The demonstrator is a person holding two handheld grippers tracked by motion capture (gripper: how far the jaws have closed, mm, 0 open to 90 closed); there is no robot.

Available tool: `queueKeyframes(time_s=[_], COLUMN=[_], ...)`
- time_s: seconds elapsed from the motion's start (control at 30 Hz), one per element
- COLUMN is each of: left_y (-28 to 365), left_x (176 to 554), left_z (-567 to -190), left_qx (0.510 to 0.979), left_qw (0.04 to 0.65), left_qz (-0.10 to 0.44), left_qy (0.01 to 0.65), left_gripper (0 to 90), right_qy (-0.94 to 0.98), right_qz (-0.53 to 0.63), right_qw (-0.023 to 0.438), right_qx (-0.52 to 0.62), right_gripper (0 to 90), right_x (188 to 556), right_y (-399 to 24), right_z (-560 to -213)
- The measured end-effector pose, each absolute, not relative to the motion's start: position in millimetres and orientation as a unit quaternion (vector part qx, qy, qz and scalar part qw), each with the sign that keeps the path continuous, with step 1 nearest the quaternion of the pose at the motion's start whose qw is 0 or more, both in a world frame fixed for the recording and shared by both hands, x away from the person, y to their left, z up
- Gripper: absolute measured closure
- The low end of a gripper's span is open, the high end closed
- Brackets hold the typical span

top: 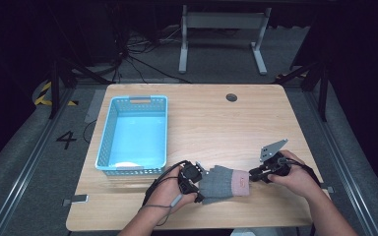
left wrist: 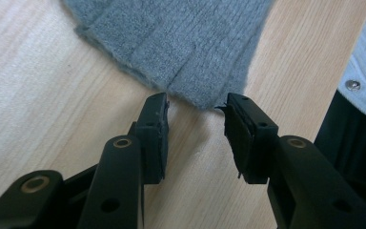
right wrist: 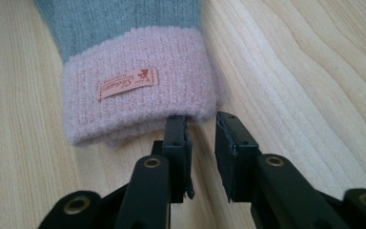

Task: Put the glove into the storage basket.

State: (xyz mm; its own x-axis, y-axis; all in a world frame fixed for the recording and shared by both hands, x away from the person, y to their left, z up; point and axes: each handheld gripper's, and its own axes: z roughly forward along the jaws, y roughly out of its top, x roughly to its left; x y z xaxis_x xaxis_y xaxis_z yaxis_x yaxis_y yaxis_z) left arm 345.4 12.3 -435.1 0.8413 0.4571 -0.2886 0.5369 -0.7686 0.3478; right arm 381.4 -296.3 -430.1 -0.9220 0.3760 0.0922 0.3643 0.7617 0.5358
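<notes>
1. In the high view, both forearms enter from the bottom edge. The left hand (top: 170, 191) sits at lower centre and holds the left gripper (top: 197, 183) low over the pale wooden bench (top: 216, 123), pointing toward the right of the frame. The right hand (top: 298, 177) sits at lower right and holds the right gripper (top: 251, 176) pointing toward the left of the frame, with a grey three-cornered plate on top.
2. Between the two grippers a grey knitted glove with a pink cuff (top: 224, 183) lies flat on the bench, near the bench's front edge, cuff toward the right gripper.
3. The left gripper view shows its black fingers (left wrist: 155, 138) apart, tips at the grey edge of the glove (left wrist: 181, 43) in the upper middle of the frame. Nothing sits between the pads but bare wood. A grey garment with a metal snap shows at the right edge.
4. The right gripper view shows its fingers (right wrist: 176, 152) standing apart with a narrower gap, tips at the lower right corner of the cuff (right wrist: 138, 86). Whether the left pad touches the wool I cannot tell.
5. That view also shows a small orange label sewn on the cuff, bearing script too small to read.
6. Farther off in the high view, a light blue perforated plastic basket (top: 109, 142) stands at the left of the bench, well apart from the glove. A "4" is marked on the floor at left.
</notes>
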Motion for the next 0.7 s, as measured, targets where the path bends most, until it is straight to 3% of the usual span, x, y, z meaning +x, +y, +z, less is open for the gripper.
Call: queueKeyframes(time_s=[0.3,0.47,0.6,0.7], left_y=[9.9,9.9,9.4,8.7], left_x=[346.4,346.6,345.9,345.0], left_z=[-438.7,-438.7,-438.3,-437.6], left_qx=[0.935,0.935,0.937,0.938], left_qw=[0.212,0.212,0.209,0.207], left_qz=[-0.098,-0.093,-0.085,-0.079], left_qy=[0.266,0.267,0.267,0.267], left_gripper=[62.0,65.0,66.8,73.9], right_qy=[0.943,0.944,0.945,0.946], right_qz=[0.294,0.289,0.285,0.282], right_qw=[0.029,0.035,0.04,0.043], right_qx=[0.157,0.153,0.154,0.157], right_gripper=[68.8,84.4,86.9,87.1], right_x=[383.1,382.2,381.6,381.0], right_y=[-291.2,-288.6,-287.9,-287.4], right_z=[-430.0,-427.5,-426.5,-426.4])
